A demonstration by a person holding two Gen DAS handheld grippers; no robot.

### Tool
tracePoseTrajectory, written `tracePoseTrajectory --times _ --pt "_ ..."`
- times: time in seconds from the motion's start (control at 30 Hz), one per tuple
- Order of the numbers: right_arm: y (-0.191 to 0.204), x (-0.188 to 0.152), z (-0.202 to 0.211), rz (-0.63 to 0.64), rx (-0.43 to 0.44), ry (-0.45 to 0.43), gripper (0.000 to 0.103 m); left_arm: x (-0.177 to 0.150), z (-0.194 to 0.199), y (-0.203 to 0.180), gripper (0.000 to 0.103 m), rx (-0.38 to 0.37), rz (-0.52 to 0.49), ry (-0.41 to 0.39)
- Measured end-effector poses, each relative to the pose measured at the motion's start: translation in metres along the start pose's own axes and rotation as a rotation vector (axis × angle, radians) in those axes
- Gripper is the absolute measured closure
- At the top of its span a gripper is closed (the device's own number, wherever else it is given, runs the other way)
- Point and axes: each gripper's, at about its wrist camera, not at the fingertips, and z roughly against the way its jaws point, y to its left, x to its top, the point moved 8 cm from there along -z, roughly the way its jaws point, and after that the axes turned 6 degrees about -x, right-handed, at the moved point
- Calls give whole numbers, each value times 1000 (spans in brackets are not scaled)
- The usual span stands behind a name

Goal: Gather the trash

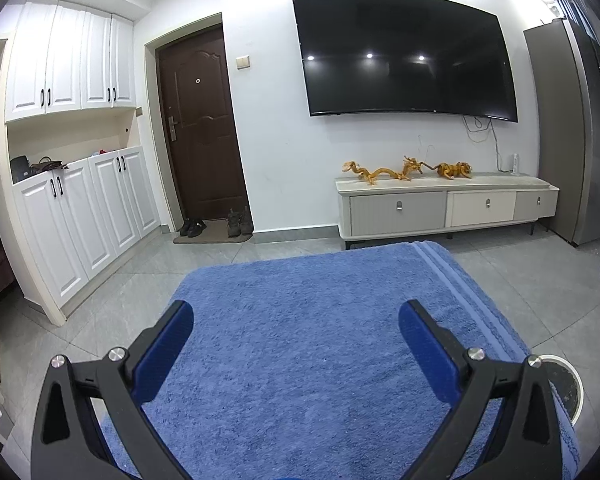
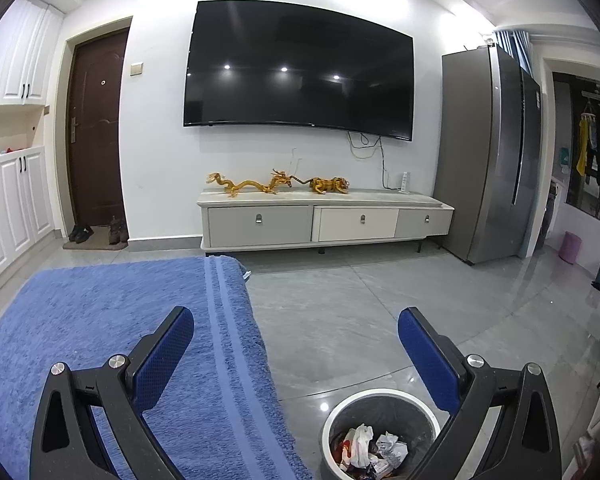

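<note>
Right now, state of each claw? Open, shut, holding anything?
Left claw: open, empty, above the blue towel.
Right claw: open, empty, over the towel's edge, with the trash bin below it.

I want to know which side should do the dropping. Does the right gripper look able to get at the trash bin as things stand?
Probably yes. The right gripper is open and empty, and the trash bin stands on the floor just below it, beside the blue towel, its mouth uncovered with nothing in between.

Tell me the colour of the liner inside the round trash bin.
Black, inside the white-rimmed round trash bin; it shows best in the right wrist view.
</note>
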Motion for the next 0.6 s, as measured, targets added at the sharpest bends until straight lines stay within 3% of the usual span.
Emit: tracePoseTrajectory --times 0.6 --pt "-12 -13 -8 -12 -24 33 0 -2 -7 -19 0 -17 -26 27"
